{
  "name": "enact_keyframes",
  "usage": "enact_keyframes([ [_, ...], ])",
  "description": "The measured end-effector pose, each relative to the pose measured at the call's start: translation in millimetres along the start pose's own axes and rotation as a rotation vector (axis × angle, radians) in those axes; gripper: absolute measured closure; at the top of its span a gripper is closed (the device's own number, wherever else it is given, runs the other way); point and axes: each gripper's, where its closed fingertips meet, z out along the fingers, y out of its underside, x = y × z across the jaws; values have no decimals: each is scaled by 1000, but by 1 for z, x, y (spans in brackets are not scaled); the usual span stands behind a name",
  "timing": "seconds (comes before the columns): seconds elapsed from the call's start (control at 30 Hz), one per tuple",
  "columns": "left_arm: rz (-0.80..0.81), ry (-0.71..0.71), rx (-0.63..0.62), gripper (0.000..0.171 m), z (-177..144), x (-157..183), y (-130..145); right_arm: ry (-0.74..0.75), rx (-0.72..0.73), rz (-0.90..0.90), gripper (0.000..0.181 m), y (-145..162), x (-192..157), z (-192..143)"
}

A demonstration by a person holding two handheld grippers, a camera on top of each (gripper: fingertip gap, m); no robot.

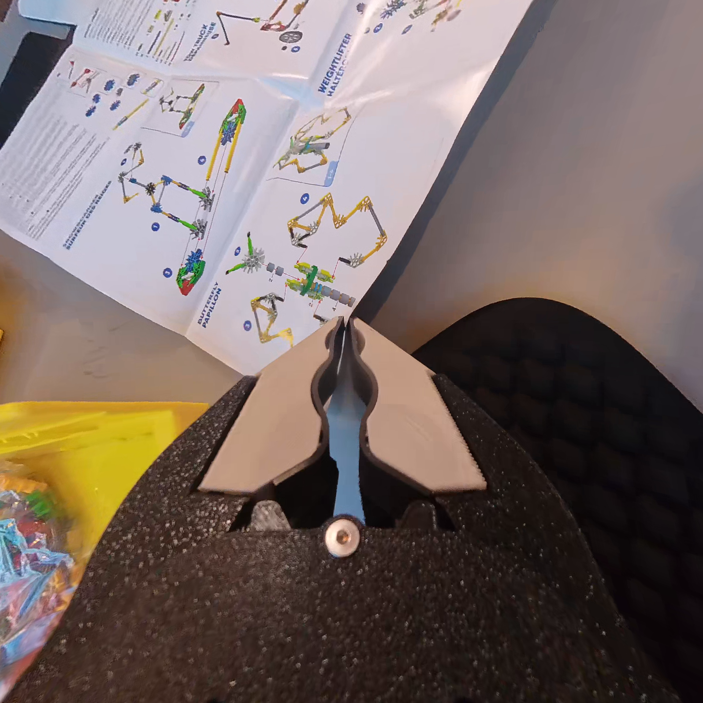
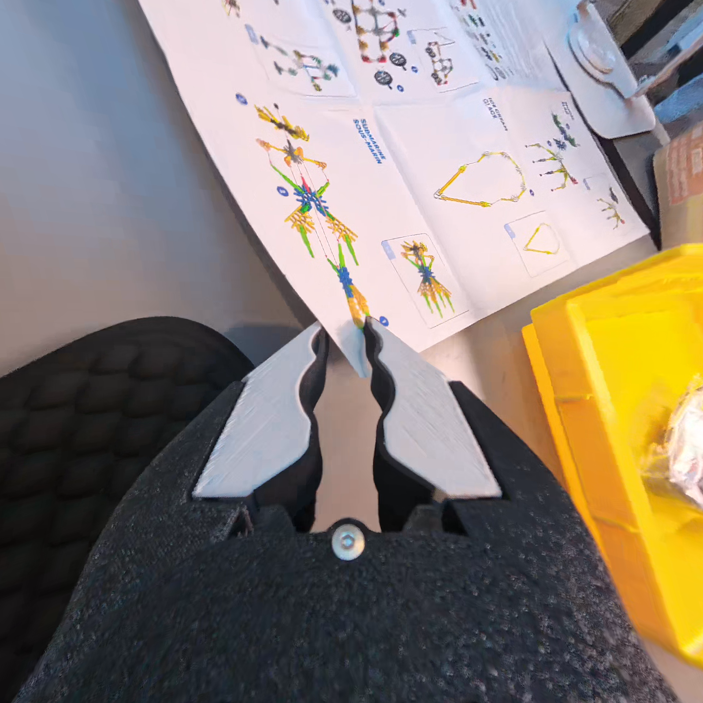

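Note:
A large white instruction sheet printed with coloured building-toy diagrams hangs lifted and curved above a pale table. My left gripper is shut on the sheet's near corner, and a strip of paper runs back between its fingers. In the right wrist view the same sheet slopes down to my right gripper. Its jaws stand a little apart. Another corner of the sheet sits in the gap against the right finger, clear of the left one.
A yellow plastic box with a clear bag of coloured parts sits left of my left gripper and right of my right gripper. A black quilted pad lies below the table edge. A metal fixture and a cardboard box stand far right. My hands' fingertips stand some 45 centimeters from each other.

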Motion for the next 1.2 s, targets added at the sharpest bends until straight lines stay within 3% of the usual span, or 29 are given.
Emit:
enact_keyframes([
  [0.13,-126,16,127,157,-10,7,-11,31,227,250,154,-11,7,-27],
  [0.27,-262,-9,317,142,-32,3,-37,177,446,434,140,-28,31,-58],
  [0.43,-433,-208,480,136,-53,-30,-61,326,618,523,132,-55,50,-73],
  [0.57,-635,-329,632,115,-57,-56,-78,394,742,576,114,-84,65,-78],
  [0.73,-666,-525,661,97,-76,-76,-74,390,742,597,103,-101,72,-72],
  [0.87,-684,-679,609,95,-109,-94,-44,330,707,569,103,-104,66,-63],
  [1.03,-750,-861,410,98,-168,-130,28,289,664,517,104,-102,52,-53],
  [1.1,-780,-875,310,101,-190,-145,55,281,644,490,105,-101,44,-50],
  [1.2,-819,-767,117,104,-195,-163,90,255,617,467,108,-100,33,-42],
])
